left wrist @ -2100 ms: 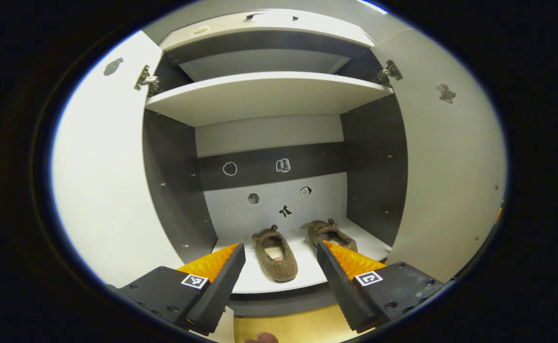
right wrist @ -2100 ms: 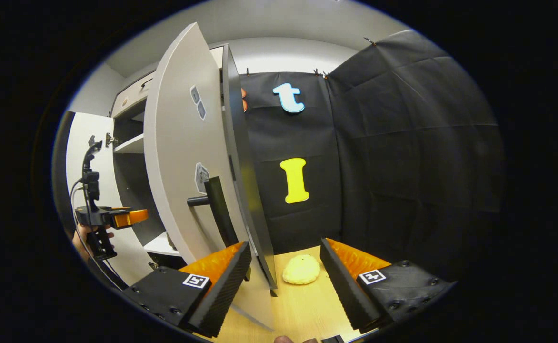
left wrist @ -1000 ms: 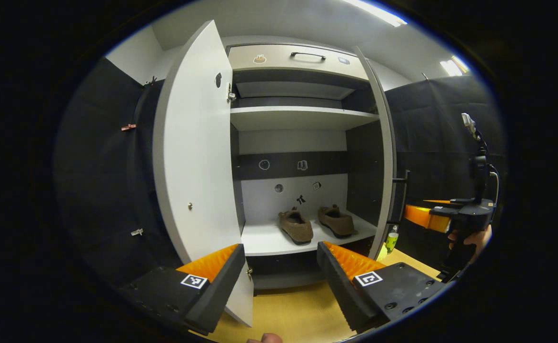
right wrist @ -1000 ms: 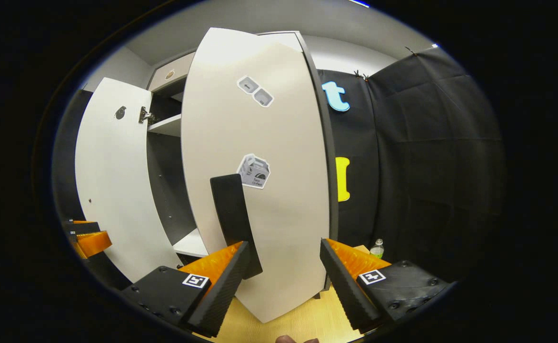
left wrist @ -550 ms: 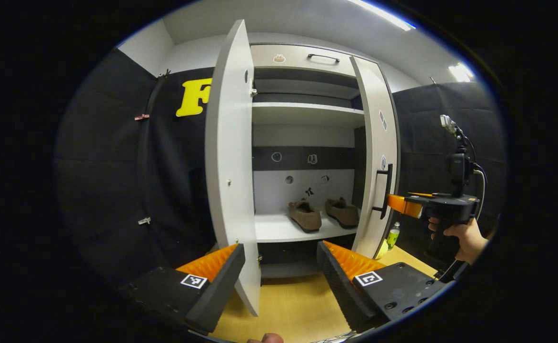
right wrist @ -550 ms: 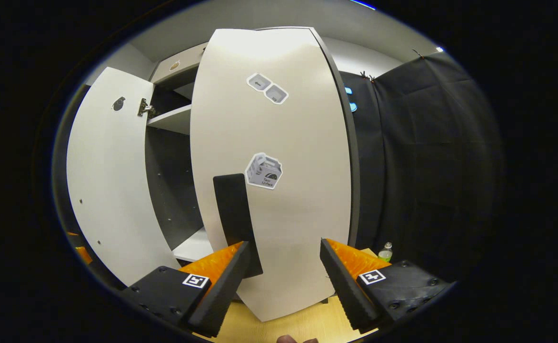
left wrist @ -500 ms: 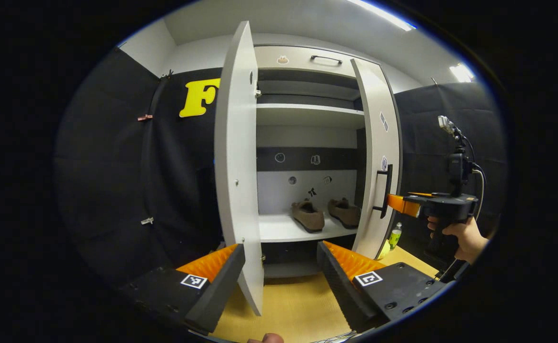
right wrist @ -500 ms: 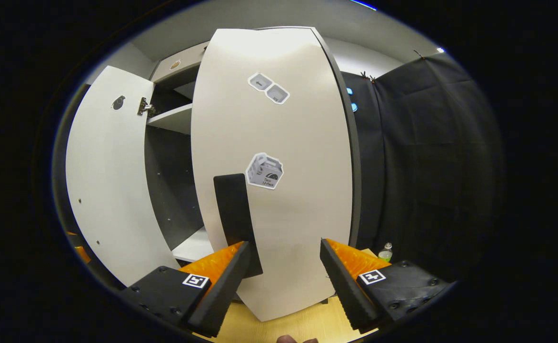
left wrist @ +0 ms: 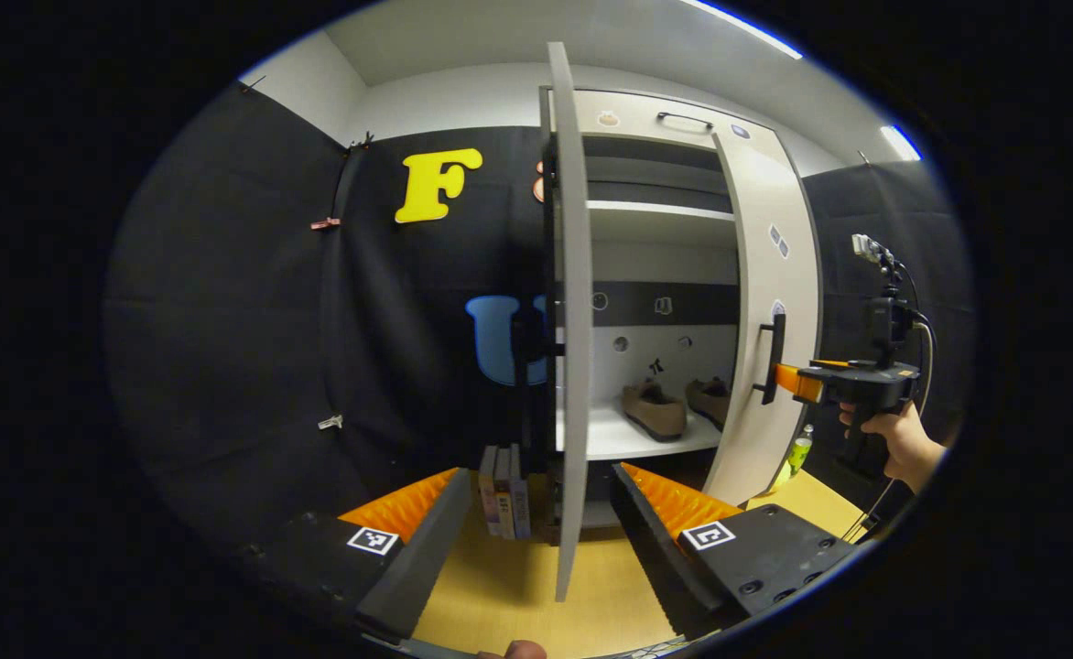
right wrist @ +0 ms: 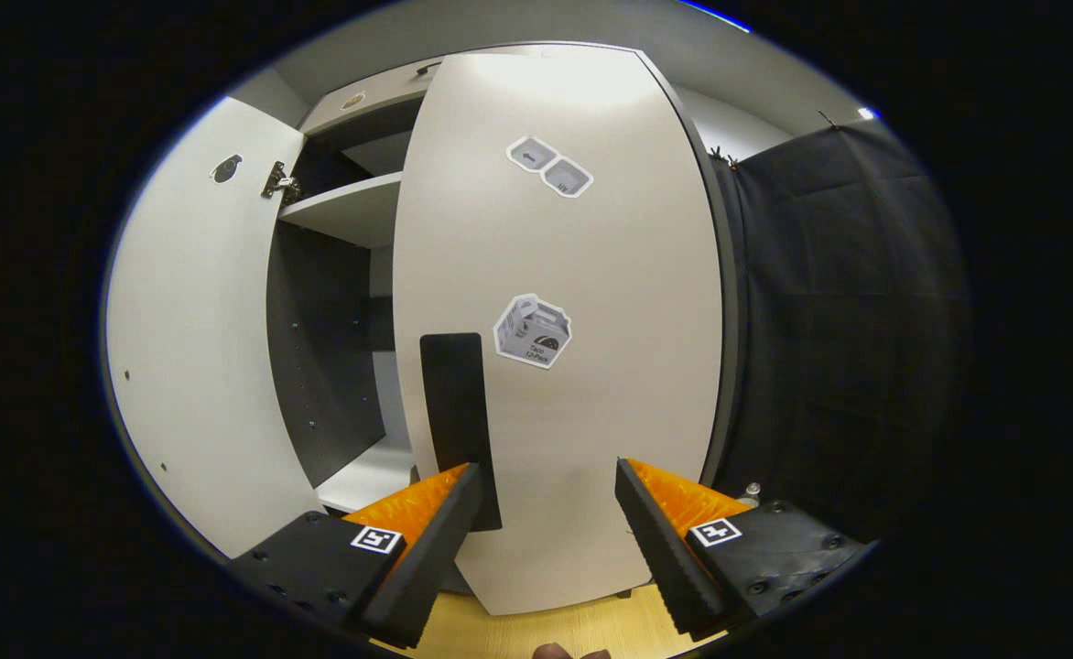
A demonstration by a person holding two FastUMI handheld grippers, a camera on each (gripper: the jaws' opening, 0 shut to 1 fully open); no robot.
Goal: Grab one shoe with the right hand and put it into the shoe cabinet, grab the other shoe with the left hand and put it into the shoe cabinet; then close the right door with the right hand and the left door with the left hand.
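Two fingers of the left gripper point(left wrist: 531, 522) spread wide, pinching nothing, with the thin front edge of the left door point(left wrist: 570, 311) standing upright between them and touching neither. Open wooden floor point(left wrist: 518, 595) below and ahead of the tips; a short row of upright books point(left wrist: 503, 491) just beyond, beside the cabinet's foot. Past that edge, inside the shoe cabinet point(left wrist: 660, 229): two brown, soft-looking shoes point(left wrist: 654, 409) side by side on the pale lower shelf point(left wrist: 628, 439), flat bare shelf above. Farther right, the right gripper point(left wrist: 797, 383) held in a hand point(left wrist: 898, 439), tips at the dark bar handle point(left wrist: 774, 357) of the right door point(left wrist: 770, 366), which stands partly swung in; contact too small to judge. From the right gripper view: right gripper point(right wrist: 546, 513) also spread, nothing pinched, smooth pale face of the right door point(right wrist: 573, 366) close ahead, dark flat handle point(right wrist: 459, 421) just above its left fingertip point(right wrist: 459, 490). Stickers point(right wrist: 533, 331) on the door face. Gap between the two doors wide, dark cabinet wall showing through.
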